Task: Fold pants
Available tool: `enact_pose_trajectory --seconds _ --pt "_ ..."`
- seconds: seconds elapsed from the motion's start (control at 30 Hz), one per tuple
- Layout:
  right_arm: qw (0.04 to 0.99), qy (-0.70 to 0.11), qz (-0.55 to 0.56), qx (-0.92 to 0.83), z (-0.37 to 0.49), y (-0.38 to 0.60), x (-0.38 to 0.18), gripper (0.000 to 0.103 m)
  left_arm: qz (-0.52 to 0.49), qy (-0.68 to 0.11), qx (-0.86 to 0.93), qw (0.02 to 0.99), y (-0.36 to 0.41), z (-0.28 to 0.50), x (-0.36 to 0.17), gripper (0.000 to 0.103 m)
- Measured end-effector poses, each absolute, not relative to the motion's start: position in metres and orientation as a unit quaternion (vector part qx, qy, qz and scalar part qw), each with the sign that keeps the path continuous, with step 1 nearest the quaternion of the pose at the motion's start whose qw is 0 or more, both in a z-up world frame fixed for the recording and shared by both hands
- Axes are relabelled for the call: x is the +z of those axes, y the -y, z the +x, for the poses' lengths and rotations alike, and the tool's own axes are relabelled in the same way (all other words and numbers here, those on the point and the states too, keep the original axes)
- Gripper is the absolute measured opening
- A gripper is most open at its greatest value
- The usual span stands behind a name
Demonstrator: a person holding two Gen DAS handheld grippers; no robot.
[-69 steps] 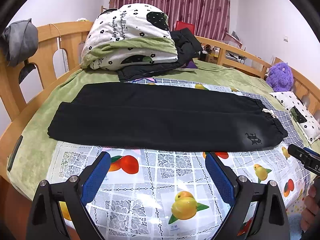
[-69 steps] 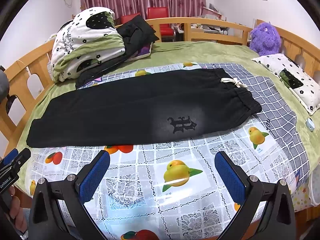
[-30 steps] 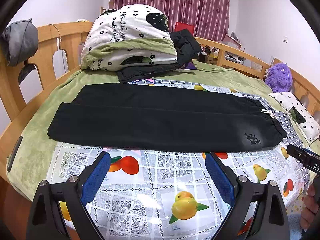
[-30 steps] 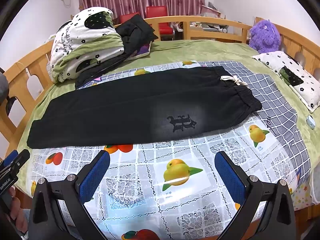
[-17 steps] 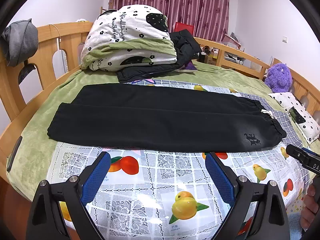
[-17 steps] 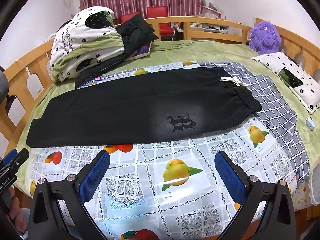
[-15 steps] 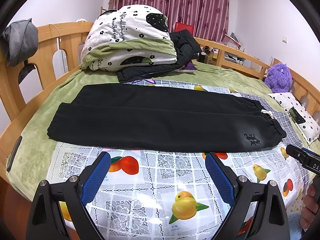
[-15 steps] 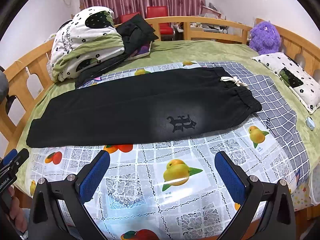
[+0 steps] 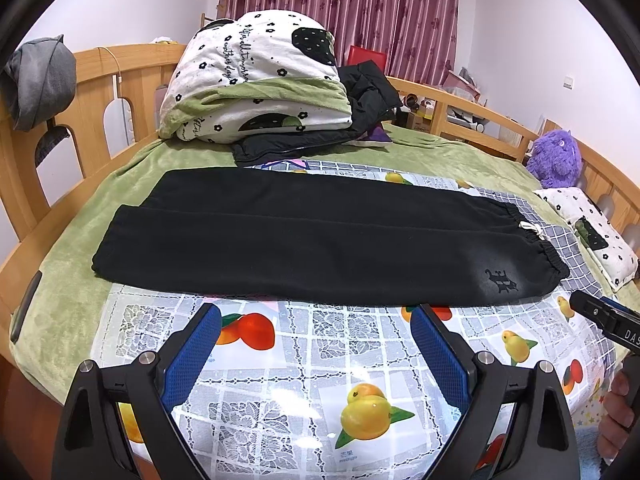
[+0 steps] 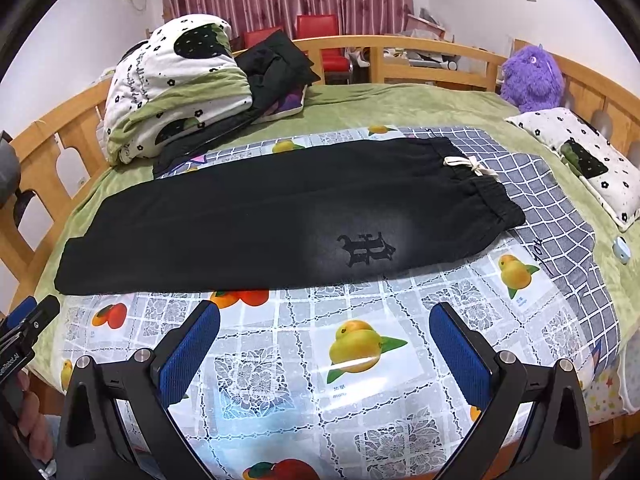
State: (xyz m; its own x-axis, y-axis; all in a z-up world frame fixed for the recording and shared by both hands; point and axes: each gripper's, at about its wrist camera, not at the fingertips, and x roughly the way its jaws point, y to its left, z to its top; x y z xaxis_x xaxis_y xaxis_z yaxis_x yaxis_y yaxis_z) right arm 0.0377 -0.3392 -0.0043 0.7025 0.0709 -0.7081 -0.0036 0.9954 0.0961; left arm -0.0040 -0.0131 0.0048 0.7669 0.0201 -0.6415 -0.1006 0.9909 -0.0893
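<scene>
Black pants [image 9: 320, 240] [image 10: 280, 216] lie flat across the bed, one leg folded onto the other, waistband with a white drawstring [image 10: 470, 166] to the right and cuffs to the left. A dark logo [image 10: 366, 248] shows near the front edge. My left gripper [image 9: 316, 344] is open above the fruit-print cloth [image 9: 296, 364], short of the pants' near edge. My right gripper [image 10: 324, 344] is open too, nearer the logo end, holding nothing. Each gripper's body shows at the edge of the other's view.
A folded quilt [image 9: 256, 80] and a dark jacket [image 9: 360, 96] are piled at the back left. A purple plush toy [image 10: 530, 76] and a small flowered pillow [image 10: 588, 160] sit at the right. Wooden rails [image 10: 400, 50] ring the bed. A person's hand [image 9: 618, 416] shows at the right edge.
</scene>
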Motion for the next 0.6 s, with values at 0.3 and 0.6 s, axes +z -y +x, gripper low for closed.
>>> enact_pose_trajectory --seconds 0.3,0.6 --pt "0.923 -0.376 0.081 0.03 0.047 0.347 -0.003 0.101 -0.111 -0.318 0.0 0.942 0.0 0.012 0.016 0.096" --pt "0.915 -0.391 0.091 0.037 0.097 0.403 0.0 0.097 -0.126 -0.326 0.054 0.935 -0.069 0.046 0.004 0.096"
